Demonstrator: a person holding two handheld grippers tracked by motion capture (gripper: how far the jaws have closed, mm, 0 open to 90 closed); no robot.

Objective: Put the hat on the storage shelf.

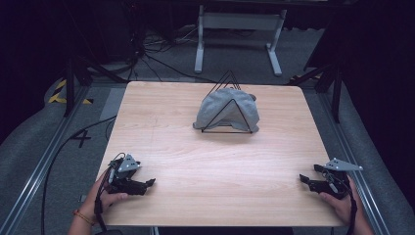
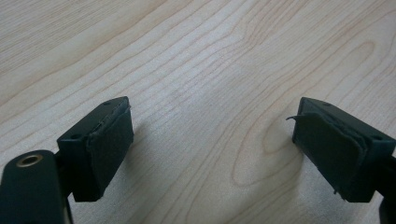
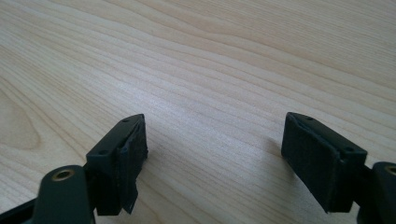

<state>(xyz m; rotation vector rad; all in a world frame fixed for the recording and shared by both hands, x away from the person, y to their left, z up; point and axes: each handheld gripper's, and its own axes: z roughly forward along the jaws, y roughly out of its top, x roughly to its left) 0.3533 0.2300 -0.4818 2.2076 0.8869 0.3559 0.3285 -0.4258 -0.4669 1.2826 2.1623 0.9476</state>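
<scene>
A grey cloth [image 1: 226, 110] lies draped over a black wire triangle stand [image 1: 228, 116] near the far edge of the table [image 1: 205, 161], a little right of the middle. The left tool [image 1: 149, 182] rests by the near left corner and the right tool [image 1: 303, 179] by the near right corner, both well apart from the cloth. In the left gripper view the left tool [image 2: 210, 140] stands wide open over bare wood with nothing between its pads; the right tool [image 3: 212, 154], in its own view, is likewise wide open and empty. The work in hand looks like reaching for the cloth. To do it well, bring both tools forward toward the far edge, keep the jaws spread, and pinch the loose fabric at the lower hem on each side, not the thin wire beneath, so the stand is not dragged along
</scene>
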